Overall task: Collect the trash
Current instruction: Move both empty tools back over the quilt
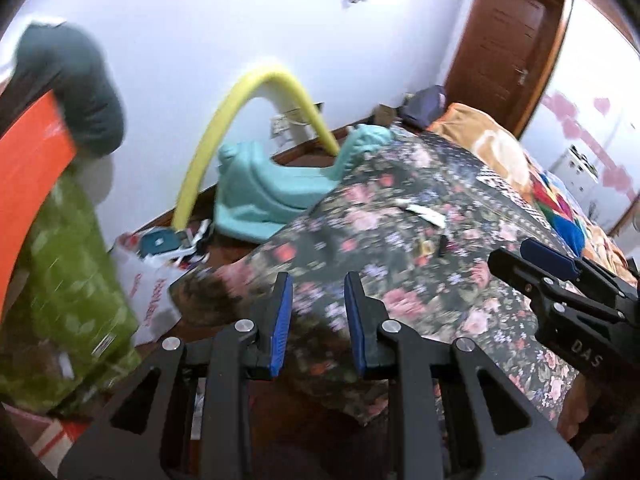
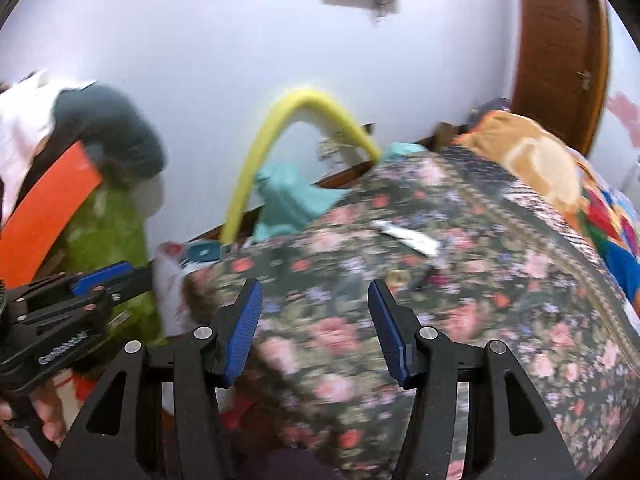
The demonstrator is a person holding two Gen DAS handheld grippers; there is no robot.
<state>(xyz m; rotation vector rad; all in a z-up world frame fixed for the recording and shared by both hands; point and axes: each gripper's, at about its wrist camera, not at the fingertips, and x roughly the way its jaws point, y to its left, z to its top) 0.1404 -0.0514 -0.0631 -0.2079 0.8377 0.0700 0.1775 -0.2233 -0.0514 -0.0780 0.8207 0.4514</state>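
Observation:
A white wrapper (image 1: 424, 213) (image 2: 408, 238) lies on the dark floral bedspread (image 1: 400, 280) (image 2: 460, 320). Beside it lie a small yellowish scrap (image 1: 426, 248) (image 2: 398, 278) and a small dark piece (image 1: 442, 246) (image 2: 424, 274). My left gripper (image 1: 318, 280) hovers over the near corner of the bed, jaws a little apart with nothing between them. My right gripper (image 2: 315, 284) stands wider open, also bare, short of the scraps. Each shows in the other's view: the right gripper (image 1: 516, 252) and the left gripper (image 2: 120, 274). Both views are blurred.
A white plastic bag (image 1: 140, 280) (image 2: 168, 280) sits on the floor left of the bed. Behind it are a teal plastic toy (image 1: 264, 192), a bent yellow foam tube (image 1: 208, 148), green cloth (image 1: 72, 272) and an orange panel (image 1: 32, 160). A brown door (image 1: 504, 52) stands far right.

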